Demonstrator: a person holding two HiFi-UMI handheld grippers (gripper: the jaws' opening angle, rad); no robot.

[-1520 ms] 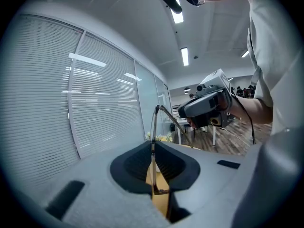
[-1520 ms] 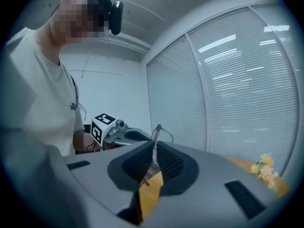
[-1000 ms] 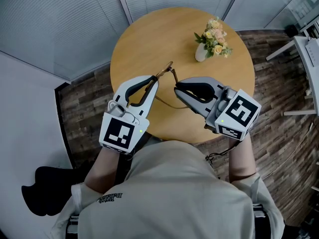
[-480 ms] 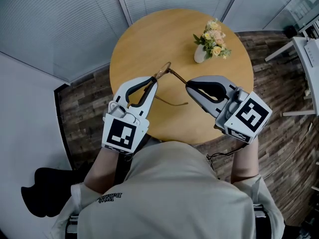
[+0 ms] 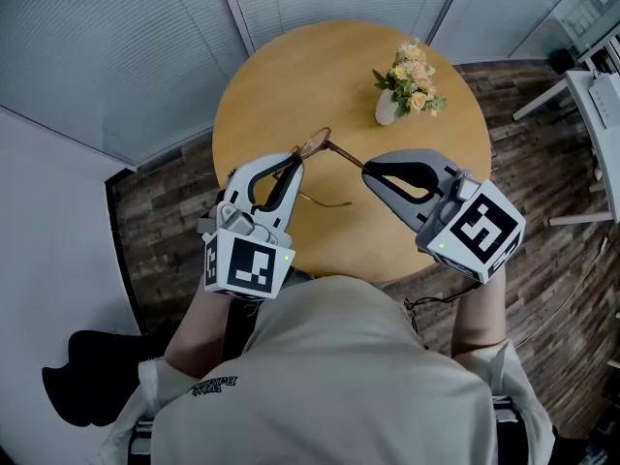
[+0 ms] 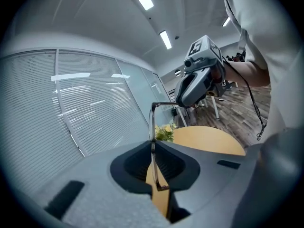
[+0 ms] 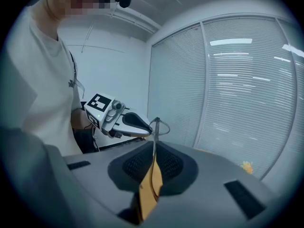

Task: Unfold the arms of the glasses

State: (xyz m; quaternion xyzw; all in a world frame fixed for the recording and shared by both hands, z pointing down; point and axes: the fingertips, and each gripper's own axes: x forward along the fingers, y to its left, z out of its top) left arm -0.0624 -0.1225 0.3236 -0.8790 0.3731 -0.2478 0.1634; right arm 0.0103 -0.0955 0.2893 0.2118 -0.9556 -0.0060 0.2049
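Wooden and round, the worktop (image 5: 291, 76) carries only a vase of flowers (image 5: 402, 80) near its far right edge. In the head view the glasses (image 5: 315, 143) are off the surface, held in the air above the worktop's middle between the two grippers. The left gripper (image 5: 293, 160) pinches the front frame. The right gripper (image 5: 369, 169) has the far end of one arm (image 5: 345, 155), which runs out straight from the frame. A second arm (image 5: 327, 201) trails from the left gripper's side towards the near edge; how far open it stands I cannot tell.

In the left gripper view the jaws are clenched on the thin frame, which stands upright through the gap. From its top the arm reaches sideways to the right gripper.

In the right gripper view the jaws are clenched on that arm, a fine line between the pads. The left gripper and a lens rim show just beyond.

This arm looks close to fully open. To finish it well, I would hold the left gripper steady as the anchor and swing the right one in a small arc around the hinge rather than pulling straight out. The swing should stop once the hinge reaches its limit. The wire looks thin and likely to bend, so the pull should be gentle and without twisting.
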